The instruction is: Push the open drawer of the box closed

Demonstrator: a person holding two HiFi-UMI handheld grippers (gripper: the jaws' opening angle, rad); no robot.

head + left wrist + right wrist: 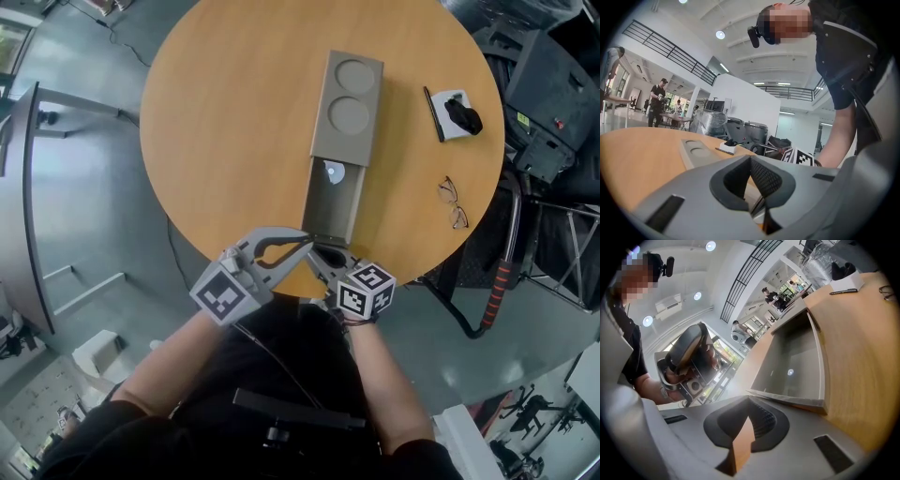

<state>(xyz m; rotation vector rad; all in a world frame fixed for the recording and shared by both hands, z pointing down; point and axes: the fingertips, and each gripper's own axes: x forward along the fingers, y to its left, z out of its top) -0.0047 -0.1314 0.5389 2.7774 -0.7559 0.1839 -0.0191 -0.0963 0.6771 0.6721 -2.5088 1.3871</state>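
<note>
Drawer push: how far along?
Done: nothing yet; the drawer juts open from the box, toward the table edge. In hand: left tool and right tool, both shut, sit at the drawer's front end. Left: push it fully in.

- No word, brand name or number can be read in any of the views.
- The left cube (223,292), part of the left gripper (302,238), bears a black-and-white square marker: a coded pattern with no letters.
- The right cube (366,290), part of the right gripper (317,253), bears such markers on its top and side faces.
- A round white spot (330,171) lies inside the drawer (343,202); any print on it is too small to tell.
</note>
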